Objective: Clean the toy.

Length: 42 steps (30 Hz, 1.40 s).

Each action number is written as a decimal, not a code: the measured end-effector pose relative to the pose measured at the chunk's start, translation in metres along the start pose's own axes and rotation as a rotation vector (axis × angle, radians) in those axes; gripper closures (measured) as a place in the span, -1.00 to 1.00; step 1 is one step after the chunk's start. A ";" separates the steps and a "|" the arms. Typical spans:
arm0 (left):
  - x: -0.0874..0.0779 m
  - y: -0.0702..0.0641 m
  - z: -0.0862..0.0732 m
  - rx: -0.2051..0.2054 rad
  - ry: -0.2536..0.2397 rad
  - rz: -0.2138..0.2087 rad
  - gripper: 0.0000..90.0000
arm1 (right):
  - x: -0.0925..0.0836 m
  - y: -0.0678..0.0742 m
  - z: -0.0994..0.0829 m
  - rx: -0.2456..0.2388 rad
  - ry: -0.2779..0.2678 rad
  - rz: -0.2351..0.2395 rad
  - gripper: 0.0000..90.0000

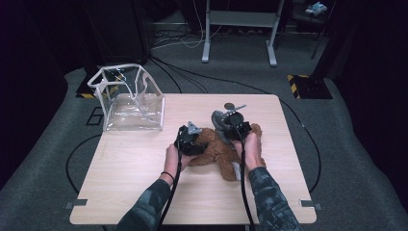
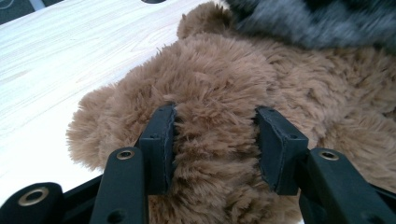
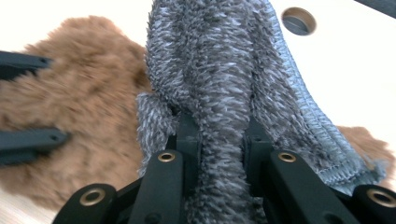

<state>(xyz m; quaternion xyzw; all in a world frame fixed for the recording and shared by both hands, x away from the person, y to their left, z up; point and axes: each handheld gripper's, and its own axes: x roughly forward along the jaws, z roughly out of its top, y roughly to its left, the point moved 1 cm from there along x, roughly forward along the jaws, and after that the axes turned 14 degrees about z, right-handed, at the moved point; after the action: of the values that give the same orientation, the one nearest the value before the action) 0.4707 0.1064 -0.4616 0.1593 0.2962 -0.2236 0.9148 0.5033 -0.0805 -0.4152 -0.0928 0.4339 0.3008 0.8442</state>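
Observation:
A brown plush toy [image 1: 219, 153] lies at the middle of the wooden table [image 1: 144, 192]. My left gripper [image 1: 192, 139] is at its left side, and in the left gripper view the gripper [image 2: 215, 116] is shut on a fold of the toy's brown fur [image 2: 219, 79], which bulges between the pads. A grey fuzzy cloth [image 1: 220, 119] lies over the toy's far side. My right gripper [image 1: 235, 126] is shut on the cloth; the right gripper view has the gripper [image 3: 219, 123] pinching a ridge of grey pile [image 3: 219, 60], with the brown toy [image 3: 88, 116] to its left.
A clear plastic bag with white trim [image 1: 130, 98] stands open at the table's far left corner. A round hole [image 1: 229, 106] sits in the tabletop just beyond the grey cloth. Cables trail from both grippers toward the near edge.

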 end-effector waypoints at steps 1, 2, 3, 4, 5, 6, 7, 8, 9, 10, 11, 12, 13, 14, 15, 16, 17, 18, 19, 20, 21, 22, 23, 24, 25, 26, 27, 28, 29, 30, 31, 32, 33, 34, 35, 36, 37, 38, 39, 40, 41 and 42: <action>0.000 -0.001 -0.002 -0.006 -0.008 -0.003 0.14 | -0.002 -0.003 -0.002 0.000 0.000 -0.019 0.66; 0.000 0.000 -0.003 0.006 0.000 -0.013 0.14 | -0.005 -0.007 -0.004 -0.003 0.011 -0.027 0.66; -0.001 -0.001 -0.003 0.001 -0.009 -0.019 0.14 | -0.006 -0.010 -0.005 -0.005 0.014 -0.036 0.66; -0.001 -0.002 -0.004 0.011 -0.010 -0.022 0.14 | -0.008 -0.013 -0.007 -0.003 0.023 -0.049 0.66; -0.002 -0.003 -0.004 0.013 -0.012 -0.020 0.14 | -0.008 -0.015 -0.008 -0.002 0.023 -0.051 0.66; -0.002 -0.002 -0.004 0.019 -0.010 -0.019 0.14 | -0.010 -0.017 -0.009 0.004 0.028 -0.050 0.66; -0.002 -0.003 -0.005 0.017 -0.013 -0.021 0.14 | -0.011 -0.018 -0.009 0.003 0.028 -0.061 0.66; -0.003 -0.003 -0.006 0.012 -0.013 -0.019 0.14 | -0.013 -0.018 -0.008 0.010 0.033 -0.081 0.66; -0.003 -0.004 -0.006 0.012 -0.017 -0.016 0.14 | -0.014 -0.019 -0.008 0.003 0.033 -0.082 0.66; -0.003 -0.004 -0.007 0.010 -0.019 -0.018 0.14 | -0.016 -0.020 -0.007 0.011 0.033 -0.080 0.66; -0.003 -0.003 -0.007 0.005 -0.022 -0.022 0.14 | -0.017 -0.021 -0.007 0.009 0.037 -0.089 0.65; -0.003 -0.002 -0.008 0.015 -0.022 -0.019 0.13 | -0.019 -0.021 -0.005 0.022 0.031 -0.092 0.65; -0.003 -0.002 -0.009 0.007 -0.026 -0.026 0.12 | -0.021 -0.022 -0.003 0.030 0.017 -0.081 0.65; -0.003 -0.002 -0.010 0.005 -0.029 -0.025 0.12 | -0.023 -0.021 0.000 0.052 -0.007 -0.051 0.65; -0.003 -0.001 -0.010 0.017 -0.033 -0.025 0.11 | -0.023 -0.019 0.004 0.059 -0.029 -0.006 0.64; -0.004 -0.002 -0.011 0.016 -0.034 -0.021 0.10 | -0.022 -0.012 0.009 0.071 -0.038 0.036 0.64; -0.004 -0.002 -0.012 0.018 -0.034 -0.019 0.09 | -0.011 0.006 0.020 0.005 -0.019 0.060 0.64; -0.005 -0.002 -0.012 0.017 -0.029 -0.018 0.09 | -0.011 0.006 0.020 0.005 -0.019 0.060 0.64; -0.005 -0.002 -0.012 0.018 -0.035 -0.018 0.09 | -0.002 0.016 0.023 -0.014 0.011 0.057 0.64; -0.005 -0.001 -0.013 0.016 -0.030 -0.016 0.09 | 0.007 0.023 0.025 -0.031 0.042 0.049 0.64; -0.005 -0.001 -0.013 0.011 -0.029 -0.017 0.09 | 0.021 0.030 0.025 -0.051 0.066 0.025 0.64; -0.004 0.000 -0.013 0.003 -0.031 -0.016 0.09 | 0.021 0.030 0.025 -0.051 0.066 0.025 0.64; -0.004 0.000 -0.014 0.003 -0.029 -0.015 0.09 | 0.024 0.030 0.025 -0.066 0.077 0.021 0.64; -0.004 0.000 -0.014 0.005 -0.032 -0.014 0.09 | 0.025 0.030 0.023 -0.049 0.071 0.017 0.64; -0.004 -0.001 -0.014 0.005 -0.033 -0.016 0.09 | 0.025 0.028 0.023 -0.052 0.070 0.016 0.65; -0.004 -0.001 -0.014 0.006 -0.031 -0.017 0.09 | 0.023 0.026 0.021 -0.042 0.066 0.013 0.65; -0.005 -0.001 -0.013 0.013 -0.029 -0.016 0.09 | 0.020 0.022 0.019 -0.056 0.073 -0.001 0.65; -0.005 -0.002 -0.013 0.013 -0.028 -0.017 0.09 | 0.020 0.022 0.019 -0.056 0.073 -0.001 0.65; -0.005 -0.003 -0.013 0.010 -0.028 -0.020 0.09 | 0.018 0.019 0.018 -0.049 0.067 -0.011 0.65; -0.005 -0.002 -0.013 0.015 -0.030 -0.020 0.09 | 0.015 0.013 0.016 -0.053 0.062 -0.021 0.65; -0.005 -0.002 -0.013 0.015 -0.026 -0.024 0.09 | 0.012 0.008 0.014 -0.036 0.059 -0.027 0.65; -0.006 -0.002 -0.013 0.015 -0.025 -0.024 0.09 | 0.009 0.001 0.012 -0.027 0.056 -0.032 0.65; -0.006 -0.002 -0.014 0.016 -0.027 -0.026 0.09 | 0.004 -0.005 0.009 -0.014 0.050 -0.044 0.65; -0.006 -0.003 -0.014 0.011 -0.029 -0.024 0.09 | -0.001 -0.013 0.006 -0.011 0.052 -0.055 0.65; -0.006 -0.003 -0.014 0.013 -0.029 -0.025 0.09 | -0.005 -0.019 0.003 0.019 0.039 -0.058 0.65; -0.006 -0.003 -0.013 0.013 -0.030 -0.025 0.09 | -0.009 -0.027 -0.001 0.033 0.036 -0.060 0.65; -0.006 -0.004 -0.014 0.015 -0.031 -0.024 0.09 | -0.013 -0.033 -0.004 0.060 0.036 -0.065 0.65; -0.007 -0.004 -0.014 0.012 -0.033 -0.026 0.09 | -0.016 -0.042 -0.009 0.088 0.021 -0.062 0.65; -0.007 -0.004 -0.014 0.015 -0.033 -0.025 0.09 | -0.018 -0.045 -0.011 0.105 0.016 -0.061 0.65; -0.007 -0.005 -0.014 0.015 -0.037 -0.026 0.09 | -0.019 -0.049 -0.014 0.119 0.013 -0.058 0.65; -0.007 -0.005 -0.014 0.016 -0.036 -0.026 0.09 | -0.020 -0.054 -0.017 0.141 0.009 -0.056 0.65; -0.007 -0.005 -0.014 0.016 -0.036 -0.027 0.09 | -0.020 -0.054 -0.017 0.141 0.009 -0.056 0.65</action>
<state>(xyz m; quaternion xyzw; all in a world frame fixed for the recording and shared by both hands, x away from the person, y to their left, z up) 0.4564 0.1108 -0.4691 0.1587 0.2800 -0.2412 0.9156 0.5145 -0.1393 -0.4152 -0.0468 0.4550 0.2452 0.8548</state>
